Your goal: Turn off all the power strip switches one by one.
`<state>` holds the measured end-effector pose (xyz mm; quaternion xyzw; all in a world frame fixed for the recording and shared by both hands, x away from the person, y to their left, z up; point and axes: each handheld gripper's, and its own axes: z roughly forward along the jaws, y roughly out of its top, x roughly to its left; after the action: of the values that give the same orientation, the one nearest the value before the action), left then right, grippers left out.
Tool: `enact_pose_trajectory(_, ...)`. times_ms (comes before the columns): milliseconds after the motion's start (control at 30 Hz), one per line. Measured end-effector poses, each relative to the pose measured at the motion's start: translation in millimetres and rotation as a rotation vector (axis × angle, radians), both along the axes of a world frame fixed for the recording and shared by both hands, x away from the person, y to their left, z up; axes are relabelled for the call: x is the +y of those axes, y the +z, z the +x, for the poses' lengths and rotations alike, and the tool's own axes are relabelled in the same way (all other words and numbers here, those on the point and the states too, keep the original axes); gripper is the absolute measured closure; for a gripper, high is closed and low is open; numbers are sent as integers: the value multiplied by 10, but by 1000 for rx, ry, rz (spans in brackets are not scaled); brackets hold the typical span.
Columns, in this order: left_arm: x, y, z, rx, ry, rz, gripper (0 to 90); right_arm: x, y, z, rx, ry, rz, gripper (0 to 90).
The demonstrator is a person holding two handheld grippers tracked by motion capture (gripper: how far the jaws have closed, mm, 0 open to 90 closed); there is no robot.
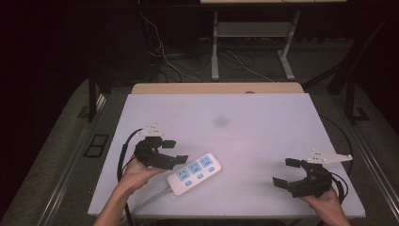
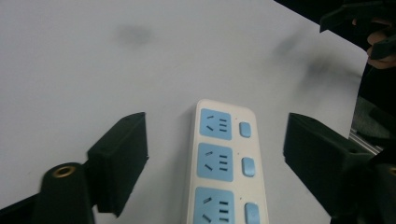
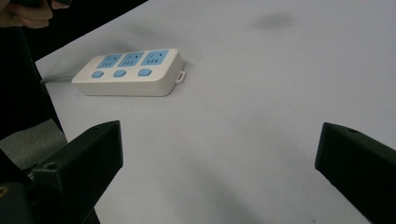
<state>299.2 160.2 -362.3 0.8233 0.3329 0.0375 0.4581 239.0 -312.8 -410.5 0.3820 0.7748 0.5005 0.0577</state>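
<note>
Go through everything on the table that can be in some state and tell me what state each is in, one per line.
Power strip: lying flat on the table, sockets up, all three sockets empty, not held.
Cord: attached to the strip, trailing off the table's near edge.
Left claw: open, beside the strip, nothing between its jaws.
Right claw: open, holding nothing, well apart from the strip.

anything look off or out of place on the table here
Nothing is damaged or spilled. The power strip lies flat but askew, diagonal to the table edges, with nothing plugged into its three sockets. A faint dark smudge marks the white top farther back. Both the left hand-held gripper and right hand-held gripper are open and empty.
</note>
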Motion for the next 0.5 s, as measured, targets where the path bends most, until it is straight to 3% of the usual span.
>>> enact_pose_trajectory(133,114,-50,-71,-11,54,6,118,4,-2,-3,1,2,-1,6)
enact_pose_trajectory(267,210,-128,-161,-14,98,4,11,4,-3,-4,1,2,0,6)
enact_pose_trajectory(500,316,-327,-299,-23,166,-23,0,22,-9,-7,2,9,-4,6)
